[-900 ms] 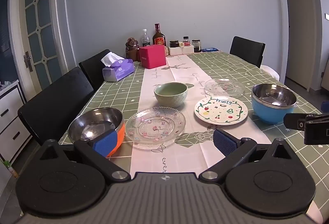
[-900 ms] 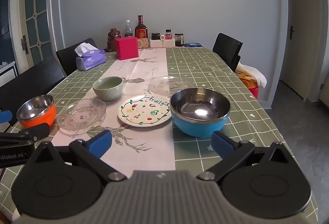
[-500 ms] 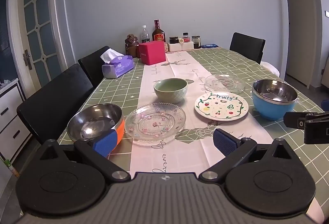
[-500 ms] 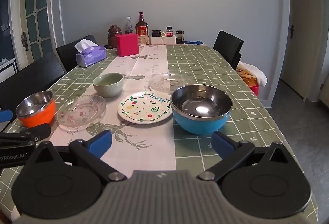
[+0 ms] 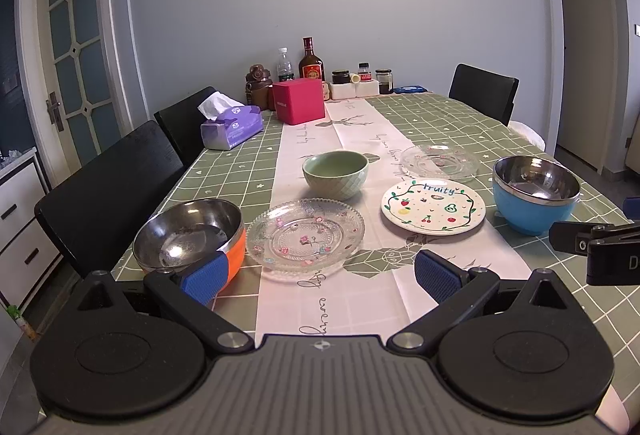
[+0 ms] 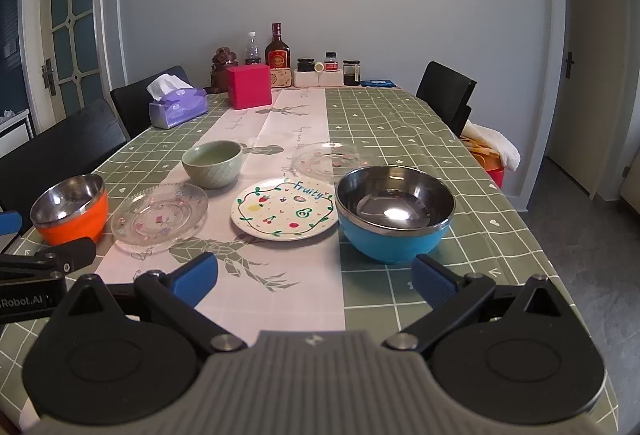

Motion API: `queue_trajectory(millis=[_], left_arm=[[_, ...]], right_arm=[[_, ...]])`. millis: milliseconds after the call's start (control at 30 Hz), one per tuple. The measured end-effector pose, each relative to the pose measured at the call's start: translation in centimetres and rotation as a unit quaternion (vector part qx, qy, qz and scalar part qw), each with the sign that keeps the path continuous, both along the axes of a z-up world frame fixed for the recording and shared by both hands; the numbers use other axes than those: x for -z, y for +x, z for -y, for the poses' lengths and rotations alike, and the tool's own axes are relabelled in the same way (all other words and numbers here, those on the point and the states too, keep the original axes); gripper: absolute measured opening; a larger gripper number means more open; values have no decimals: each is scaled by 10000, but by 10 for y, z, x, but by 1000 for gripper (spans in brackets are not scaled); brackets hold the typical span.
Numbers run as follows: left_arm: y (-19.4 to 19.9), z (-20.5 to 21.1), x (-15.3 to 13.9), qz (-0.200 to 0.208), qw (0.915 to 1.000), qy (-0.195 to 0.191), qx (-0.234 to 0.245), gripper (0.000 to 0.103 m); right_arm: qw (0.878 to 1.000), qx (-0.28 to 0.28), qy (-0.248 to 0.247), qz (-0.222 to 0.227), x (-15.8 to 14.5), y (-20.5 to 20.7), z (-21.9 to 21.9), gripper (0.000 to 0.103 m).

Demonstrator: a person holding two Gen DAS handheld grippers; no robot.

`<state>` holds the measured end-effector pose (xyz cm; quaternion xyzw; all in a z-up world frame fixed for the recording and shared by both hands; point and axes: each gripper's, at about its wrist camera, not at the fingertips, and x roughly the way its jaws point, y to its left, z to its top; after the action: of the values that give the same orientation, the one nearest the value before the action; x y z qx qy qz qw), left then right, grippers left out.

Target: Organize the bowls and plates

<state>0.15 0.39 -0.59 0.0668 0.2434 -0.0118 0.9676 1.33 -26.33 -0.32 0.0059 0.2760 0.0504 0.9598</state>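
Both grippers are hovering over the dining table, jaws spread wide, holding nothing: sorting is apparently not begun. The blue steel bowl, fruit-painted plate, glass plate and orange bowl (all apart) are awaiting stacking. Since earlier, both cameras are tilting slightly upward.

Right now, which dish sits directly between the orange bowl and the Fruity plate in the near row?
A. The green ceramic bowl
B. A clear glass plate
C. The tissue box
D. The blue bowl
B. In the right wrist view the clear glass plate lies in the near row with the orange bowl on one side and the Fruity plate on the other.
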Motion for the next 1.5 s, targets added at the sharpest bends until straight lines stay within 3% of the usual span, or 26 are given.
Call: queue_trajectory(millis=[1500], left_arm=[[3,0,2,-155,9999,-46,22,103]], right_arm=[[10000,7,-22,-84,2,5,-2,100]])
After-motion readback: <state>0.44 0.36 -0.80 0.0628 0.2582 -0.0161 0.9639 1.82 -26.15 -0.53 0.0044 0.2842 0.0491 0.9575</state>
